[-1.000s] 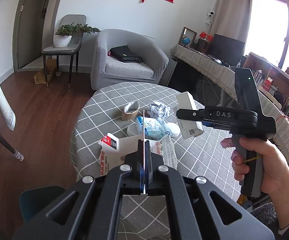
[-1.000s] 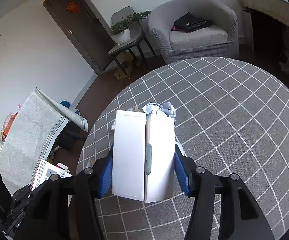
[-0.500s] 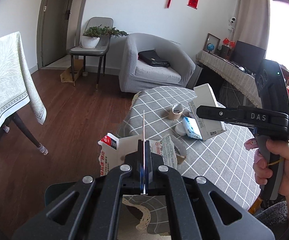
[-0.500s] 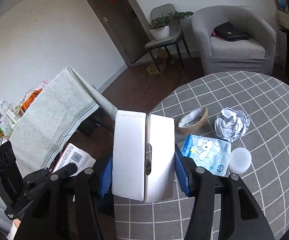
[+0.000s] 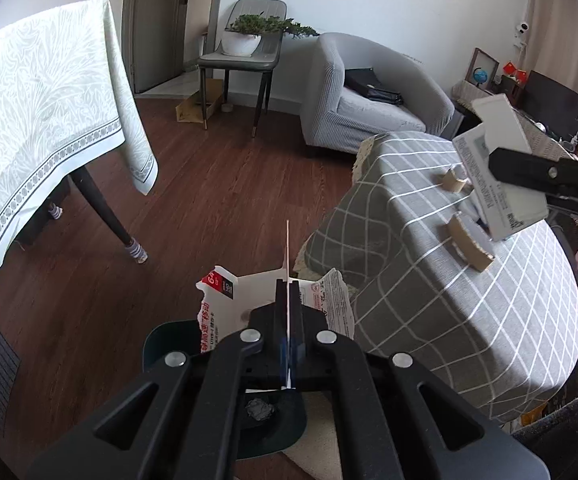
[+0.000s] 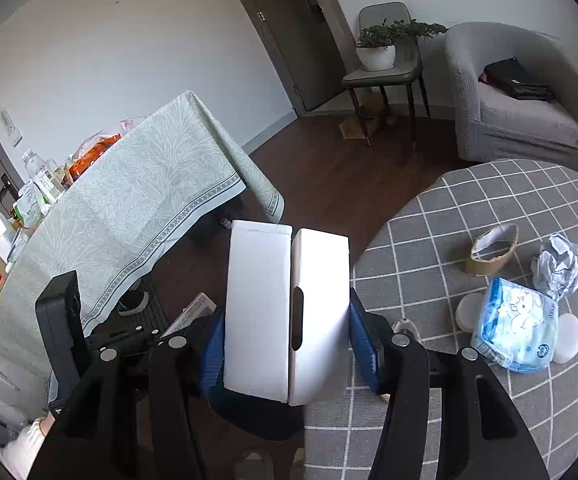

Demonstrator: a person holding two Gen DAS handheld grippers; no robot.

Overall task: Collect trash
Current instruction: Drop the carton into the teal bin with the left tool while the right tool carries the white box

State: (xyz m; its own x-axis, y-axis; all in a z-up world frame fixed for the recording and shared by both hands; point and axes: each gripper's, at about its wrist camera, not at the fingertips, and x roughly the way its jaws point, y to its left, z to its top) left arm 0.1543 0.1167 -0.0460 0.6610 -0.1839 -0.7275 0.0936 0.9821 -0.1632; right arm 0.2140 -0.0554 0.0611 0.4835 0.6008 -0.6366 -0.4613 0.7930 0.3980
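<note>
- At nine o'clock in the left wrist view a side table under a pale green cloth (image 5: 41, 120) stands on the wooden floor; it plays no part in the job.
- Our left tongs (image 5: 288, 312) are pinched tight on a flattened carton (image 5: 225, 300), torn and printed in red. It hangs over the dark bin (image 5: 273, 428) at six o'clock, where a crumpled grey wad (image 5: 261, 409) already lies.
- We judge that carton light, thin and floppy. The grip on its upright fold suits it, and it should drop cleanly once we let go.
- Our right tongs (image 6: 289, 344) clamp a white box (image 6: 285, 312) by its two long sides, blue pads pressed flat against them. It sits dead centre between the tongs, off the tabletop edge, with what looks like the bin below at six o'clock.
- The box looks like empty, light card. Its walls can cave in under pressure, so a side grip near the middle is about right.
- At three o'clock in the right wrist view the checked tabletop (image 6: 469, 208) still carries trash: a tape roll core (image 6: 491, 254), a foil ball (image 6: 559, 266), a blue tissue pack (image 6: 517, 324) and two white lids (image 6: 567, 338).
- The foil is springy, the pack soft and slippery; we would pinch each across its middle.
</note>
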